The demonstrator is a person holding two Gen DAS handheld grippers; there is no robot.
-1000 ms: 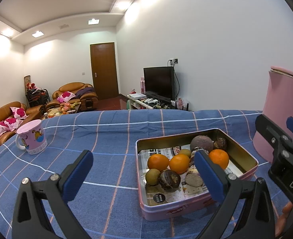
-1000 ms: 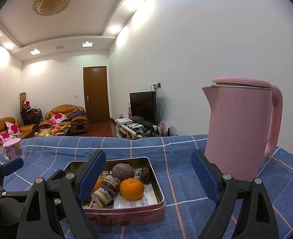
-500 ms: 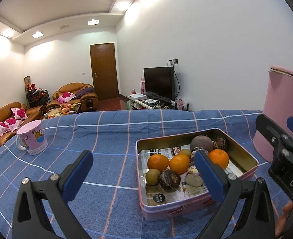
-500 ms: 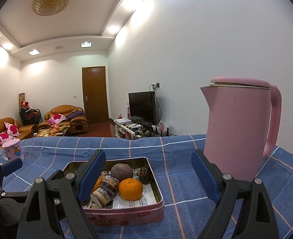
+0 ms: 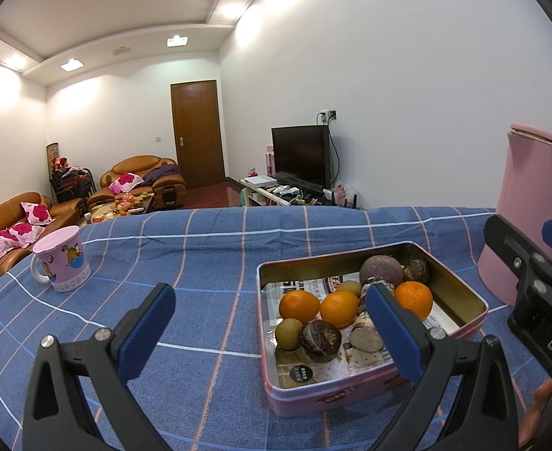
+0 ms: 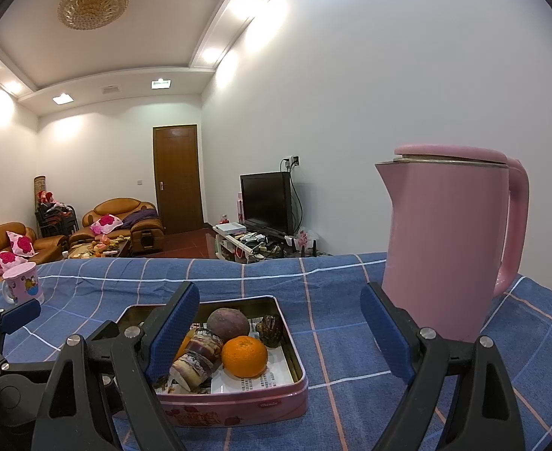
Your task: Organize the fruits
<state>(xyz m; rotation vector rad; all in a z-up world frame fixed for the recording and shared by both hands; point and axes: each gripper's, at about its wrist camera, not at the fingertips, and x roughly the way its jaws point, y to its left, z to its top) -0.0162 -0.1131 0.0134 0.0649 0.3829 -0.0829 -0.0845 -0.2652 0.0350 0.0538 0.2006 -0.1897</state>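
Tin (image 5: 460, 342) — pink, rectangular, lidless, on the blue checked cloth (image 5: 201, 263) covering the table; printed paper lines its floor. Contents: three oranges, two side by side (image 5: 299, 306) (image 5: 339, 308) toward the left, the third (image 5: 414, 298) toward the right; a dull purple round fruit (image 5: 381, 270) at the back; a small dark scaly piece (image 5: 417, 270) in the far right corner; a greenish-brown fruit (image 5: 289, 333) at the near left, touching a dark brown wrinkled one (image 5: 320, 337); pale, brown-banded pieces (image 6: 197, 357) partly hidden behind a finger, kind not clear.

Kettle (image 6: 448, 240) — pink, upright, lid on, handle to the right, near the tin's right side but apart from it.

Mug (image 5: 62, 259) — pink, cartoon print, well to the left of the tin.

Left gripper (image 5: 270, 329) — jaws spread wide, nothing between them, hovering over the cloth at the tin's near left corner.

Right gripper (image 6: 279, 332) — jaws likewise spread, empty, hovering at the tin's near right, kettle just beyond its right finger.

Background: sofas, a door, a television.
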